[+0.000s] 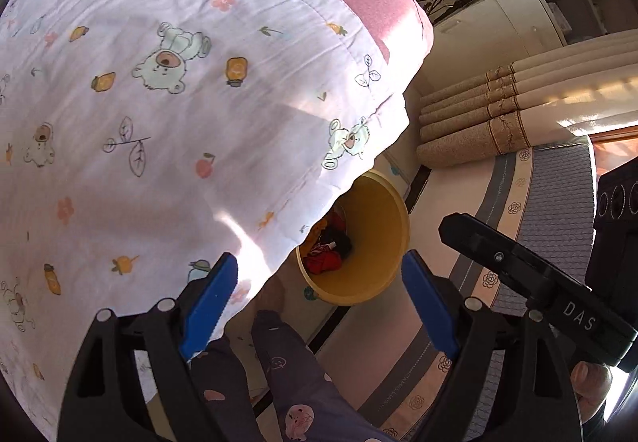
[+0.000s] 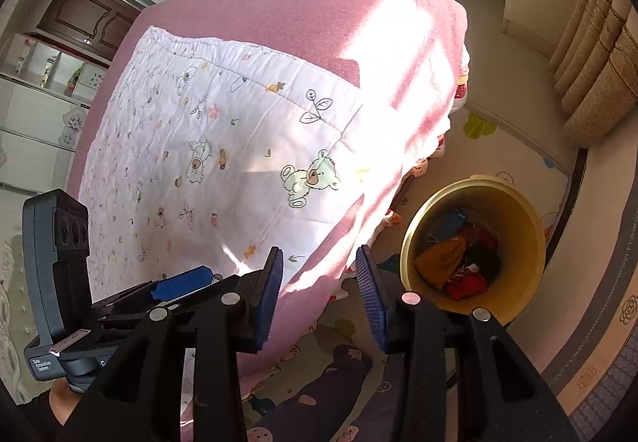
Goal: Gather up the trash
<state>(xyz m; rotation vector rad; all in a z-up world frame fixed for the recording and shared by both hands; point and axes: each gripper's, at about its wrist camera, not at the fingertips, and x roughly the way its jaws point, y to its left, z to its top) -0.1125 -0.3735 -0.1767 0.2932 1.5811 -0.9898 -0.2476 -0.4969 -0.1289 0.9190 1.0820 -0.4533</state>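
Note:
A yellow bin stands on the floor beside the bed; it also shows in the right wrist view. Inside lie red, orange, black and blue crumpled items, partly seen in the left wrist view. My left gripper is open and empty, above the bed's edge and the bin. My right gripper is open and empty, over the bed's corner, left of the bin. No loose trash shows on the bed.
A pink bed carries a white quilt with bear prints. Beige curtains hang beyond the bin. A patterned rug and play mat cover the floor. My legs in purple trousers stand below.

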